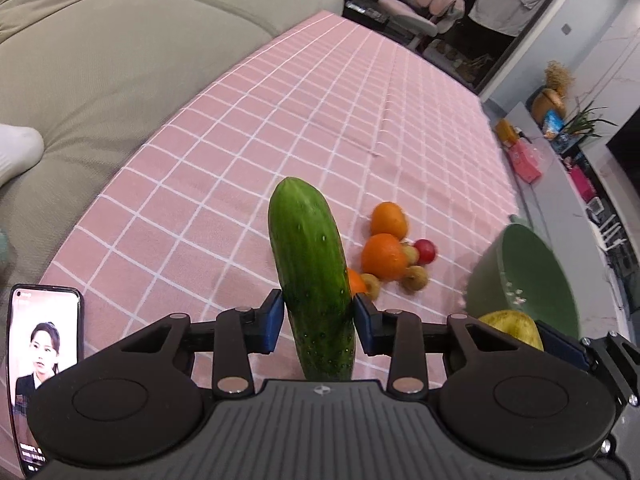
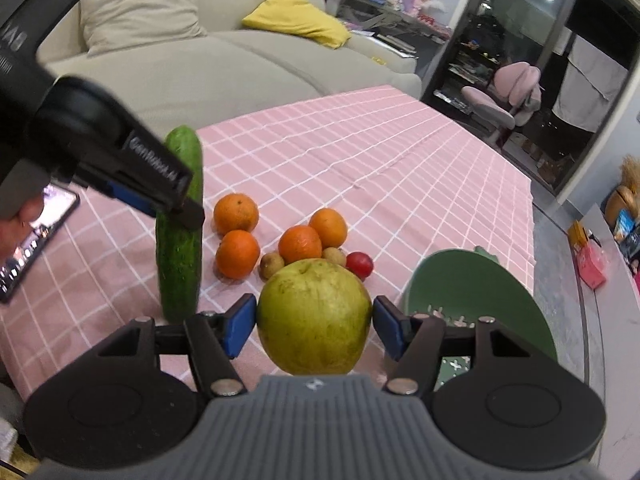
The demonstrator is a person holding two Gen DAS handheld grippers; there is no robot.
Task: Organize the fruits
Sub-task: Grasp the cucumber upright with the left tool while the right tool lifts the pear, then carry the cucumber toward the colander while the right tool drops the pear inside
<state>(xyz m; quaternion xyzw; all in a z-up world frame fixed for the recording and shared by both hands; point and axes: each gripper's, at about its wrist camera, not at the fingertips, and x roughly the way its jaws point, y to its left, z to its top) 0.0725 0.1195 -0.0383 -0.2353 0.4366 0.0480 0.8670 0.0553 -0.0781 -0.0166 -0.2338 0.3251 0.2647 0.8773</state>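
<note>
My left gripper [image 1: 318, 312] is shut on a green cucumber [image 1: 308, 264], which stands upright above the pink checked tablecloth [image 1: 320, 112]; the right wrist view shows the same cucumber [image 2: 180, 248] with a left finger across it. My right gripper [image 2: 314, 326] is shut on a large yellow-green fruit [image 2: 314, 316], held clear of the cloth; its top [image 1: 512, 326] shows at the lower right of the left wrist view. On the cloth lie several oranges [image 2: 236, 212], small brown fruits [image 2: 272, 266] and a red one [image 2: 360, 264]. A green bowl [image 2: 480, 300] stands to the right.
A phone [image 1: 44, 360] with a lit screen lies on the cloth at the left. A beige sofa [image 2: 180, 68] with a yellow cushion [image 2: 298, 18] runs along the table's far side. A grey ledge [image 1: 560, 184] with boxes and a plant runs along the right.
</note>
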